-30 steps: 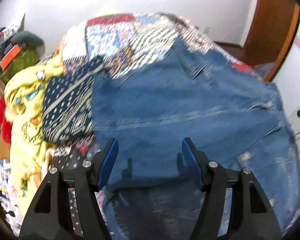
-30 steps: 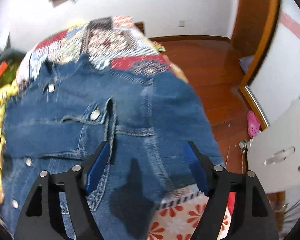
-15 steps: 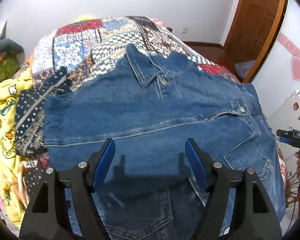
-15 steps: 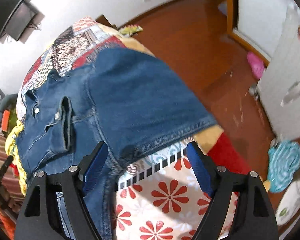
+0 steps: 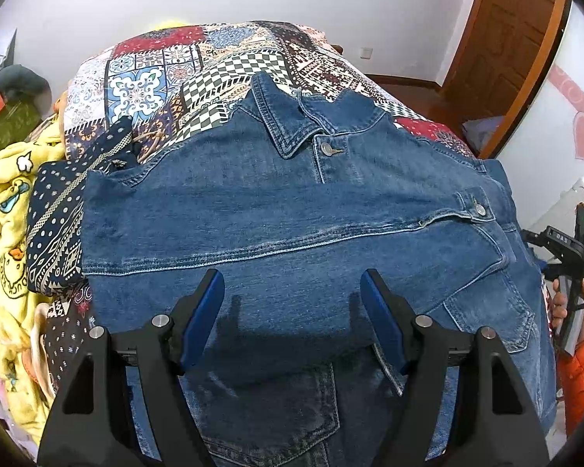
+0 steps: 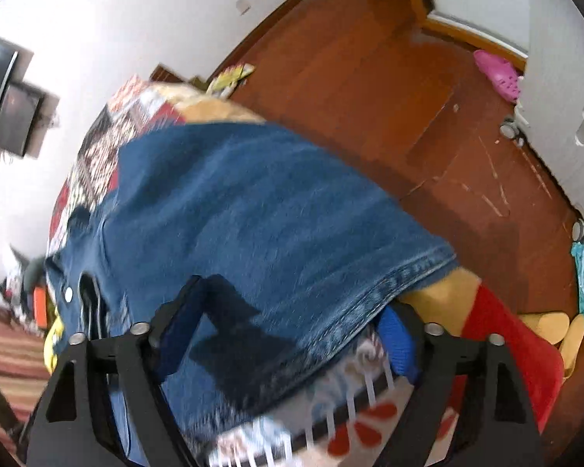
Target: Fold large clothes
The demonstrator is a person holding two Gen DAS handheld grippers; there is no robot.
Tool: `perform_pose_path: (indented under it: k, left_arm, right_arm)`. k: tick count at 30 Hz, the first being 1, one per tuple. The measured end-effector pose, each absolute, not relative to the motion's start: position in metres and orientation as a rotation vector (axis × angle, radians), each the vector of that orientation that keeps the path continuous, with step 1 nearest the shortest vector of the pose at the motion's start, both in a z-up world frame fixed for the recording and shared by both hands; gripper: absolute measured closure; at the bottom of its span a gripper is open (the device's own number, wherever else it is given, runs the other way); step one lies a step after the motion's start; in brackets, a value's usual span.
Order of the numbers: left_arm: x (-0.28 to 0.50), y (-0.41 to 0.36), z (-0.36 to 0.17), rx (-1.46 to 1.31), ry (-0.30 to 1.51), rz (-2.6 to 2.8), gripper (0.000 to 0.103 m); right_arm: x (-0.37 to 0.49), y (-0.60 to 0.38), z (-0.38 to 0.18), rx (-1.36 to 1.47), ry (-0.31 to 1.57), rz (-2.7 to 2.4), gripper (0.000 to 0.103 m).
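A blue denim jacket lies front up on a patchwork quilt, with its collar at the far end. My left gripper hovers open just over the jacket's lower chest, and nothing is between its blue pads. In the blurred right wrist view, my right gripper sits low at the stitched hem of the denim near the bed's side. Its jaws are closing and straddle that hem, one finger above the cloth and the blue pad of the other partly under it. I see no pad pressing on the cloth.
A yellow cartoon blanket and a navy patterned cloth are heaped left of the jacket. A hand in an orange sleeve is at the right edge. Beyond the bed's side are a wooden floor, a pink slipper and a red-flowered sheet.
My right gripper has dropped and rolled from over the jacket's chest down to the hem at the bed's side. The left gripper shifted across to the jacket's middle, then held still.
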State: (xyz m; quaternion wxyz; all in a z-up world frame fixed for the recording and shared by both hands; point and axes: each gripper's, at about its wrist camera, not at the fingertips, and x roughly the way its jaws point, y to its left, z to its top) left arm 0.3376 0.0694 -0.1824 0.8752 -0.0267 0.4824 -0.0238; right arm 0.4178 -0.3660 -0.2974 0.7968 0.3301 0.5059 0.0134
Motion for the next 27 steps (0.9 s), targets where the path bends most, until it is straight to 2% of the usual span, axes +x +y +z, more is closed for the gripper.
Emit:
perform_pose_path:
  k: [2, 5, 13, 21, 27]
  left_arm:
    - [0.338, 0.069, -0.182, -0.052, 1.006, -0.051, 0.032]
    - [0.336, 0.069, -0.179, -0.049, 0.993, -0.058, 0.032]
    - [0.328, 0.069, -0.163, -0.029, 0.940, -0.067, 0.032]
    - [0.313, 0.076, -0.147, -0.018, 0.890, -0.076, 0.032]
    - [0.302, 0.085, -0.139, -0.037, 0.871, -0.084, 0.032]
  right_arm:
    - [0.421, -0.363, -0.289, 0.675, 1.050, -0.014, 0.057]
    - [0.425, -0.360, -0.277, 0.611, 1.031, -0.050, 0.083]
    - [0.421, -0.348, -0.227, 0.503, 0.929, -0.035, 0.090]
    - [0.407, -0.283, -0.128, 0.358, 0.733, 0.219, 0.091]
    - [0.393, -0.207, -0.113, 0.275, 0.765, 0.447, 0.092]
